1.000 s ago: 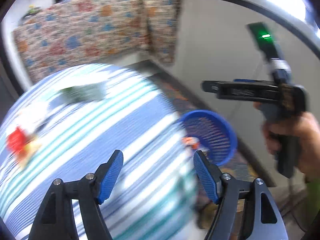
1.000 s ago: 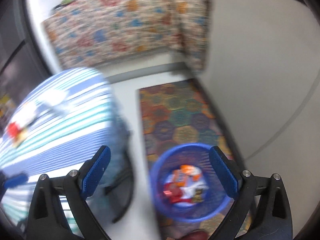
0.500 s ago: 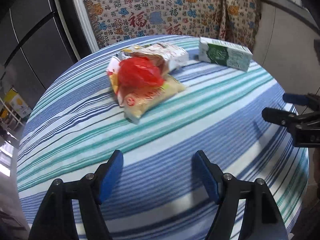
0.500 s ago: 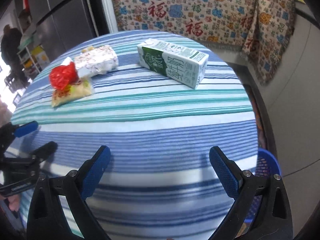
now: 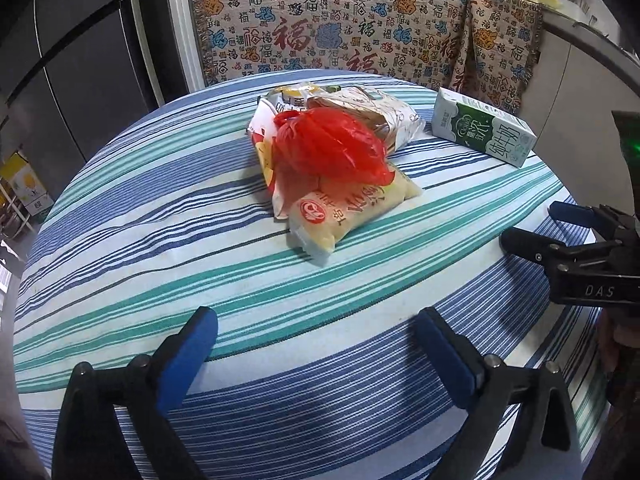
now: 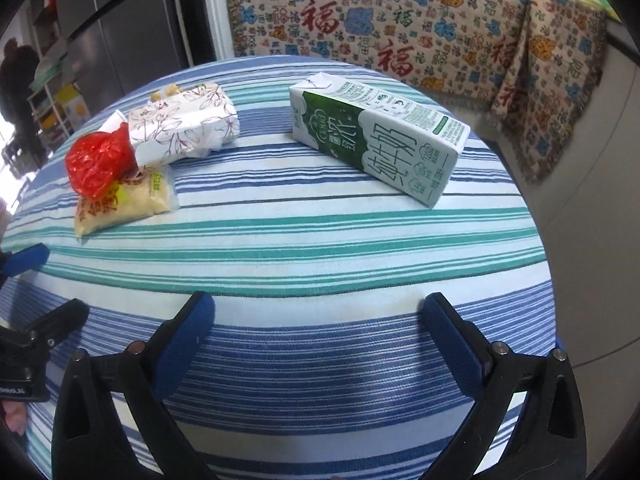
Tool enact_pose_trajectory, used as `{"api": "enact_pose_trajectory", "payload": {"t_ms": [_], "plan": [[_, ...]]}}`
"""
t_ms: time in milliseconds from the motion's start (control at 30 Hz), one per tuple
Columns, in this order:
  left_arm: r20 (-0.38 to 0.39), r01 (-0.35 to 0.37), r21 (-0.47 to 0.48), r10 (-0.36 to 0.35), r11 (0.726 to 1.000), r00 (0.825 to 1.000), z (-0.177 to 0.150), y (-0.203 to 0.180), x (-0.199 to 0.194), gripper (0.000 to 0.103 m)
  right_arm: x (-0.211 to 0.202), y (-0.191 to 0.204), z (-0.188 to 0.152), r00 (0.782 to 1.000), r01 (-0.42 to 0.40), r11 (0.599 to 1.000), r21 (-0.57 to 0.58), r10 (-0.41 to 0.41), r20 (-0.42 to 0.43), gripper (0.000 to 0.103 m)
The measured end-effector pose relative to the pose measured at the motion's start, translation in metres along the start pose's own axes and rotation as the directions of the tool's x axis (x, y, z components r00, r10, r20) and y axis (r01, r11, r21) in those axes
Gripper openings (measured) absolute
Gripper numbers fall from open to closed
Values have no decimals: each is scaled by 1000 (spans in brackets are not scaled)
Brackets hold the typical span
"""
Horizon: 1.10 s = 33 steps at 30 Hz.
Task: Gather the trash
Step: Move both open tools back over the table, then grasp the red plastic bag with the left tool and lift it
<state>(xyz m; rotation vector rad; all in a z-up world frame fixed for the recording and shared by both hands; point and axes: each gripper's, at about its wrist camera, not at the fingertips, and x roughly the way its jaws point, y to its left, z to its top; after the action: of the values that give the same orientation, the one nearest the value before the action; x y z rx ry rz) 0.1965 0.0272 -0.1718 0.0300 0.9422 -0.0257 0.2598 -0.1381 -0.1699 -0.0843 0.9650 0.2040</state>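
The round table under a blue, teal and white striped woven cloth [image 5: 168, 248] carries all remaining trash. In the left wrist view, a crumpled red thin-plastic bag [image 5: 330, 148] lies on a flat pale-yellow plastic food pouch [image 5: 344, 216] at 12 o'clock from the left gripper [image 5: 316, 344]. Touching them at the rear is a soft white floral-printed paper pack [image 5: 384, 114]. A rectangular green-and-white cardboard milk carton [image 5: 484, 130] lies on its side at 2 o'clock, apart from the pile. The left gripper's jaws have just been opening and stand wide, blue ribbed pads [image 5: 188, 356] over bare cloth, nothing between them. The right gripper [image 6: 320, 340] likewise stands wide apart and empty; in its view the carton [image 6: 384, 140] lies at 12 o'clock and the pile at 10 o'clock. Each black gripper body appears at the edge of the other's view. A tasselled patterned fabric throw [image 5: 340, 24] hangs behind the table at 12 o'clock.
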Motion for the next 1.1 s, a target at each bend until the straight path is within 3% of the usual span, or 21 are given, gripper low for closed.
{"api": "enact_pose_trajectory", "payload": {"t_ms": [100,300,467,500,567,633,767,900,1100], "plan": [[0,32,2,-32,999,999,0,3,-4,100,-1,0,0,1000,-2,1000,-1,2,1,103],[123,113,15,-114,993,986,38,1,-42,100,-1,0,-1,1000,-2,1000,-1,2,1,103],[74,43,49,-47,998,996,81,-10,-11,99,-1,0,-1,1000,-2,1000,-1,2,1,103],[59,35,46,-38,998,998,85,-10,-3,96,0,0,-1,1000,-2,1000,-1,2,1,103],[34,18,44,-20,999,999,89,-8,11,64,0,0,-1,1000,-4,1000,-3,4,2,103],[20,21,27,-22,999,1000,88,-2,17,45,0,0,-1,1000,-4,1000,-3,4,2,103],[87,70,-30,-68,997,994,81,14,-6,43,0,0,-1,1000,-7,1000,-5,7,2,103],[139,56,-24,-52,998,989,63,34,-45,43,0,-1,-1,1000,-6,1000,-4,6,2,103],[93,11,-32,-8,999,996,15,68,-53,43,0,-1,-2,1000,-7,1000,-6,7,2,103]]}}
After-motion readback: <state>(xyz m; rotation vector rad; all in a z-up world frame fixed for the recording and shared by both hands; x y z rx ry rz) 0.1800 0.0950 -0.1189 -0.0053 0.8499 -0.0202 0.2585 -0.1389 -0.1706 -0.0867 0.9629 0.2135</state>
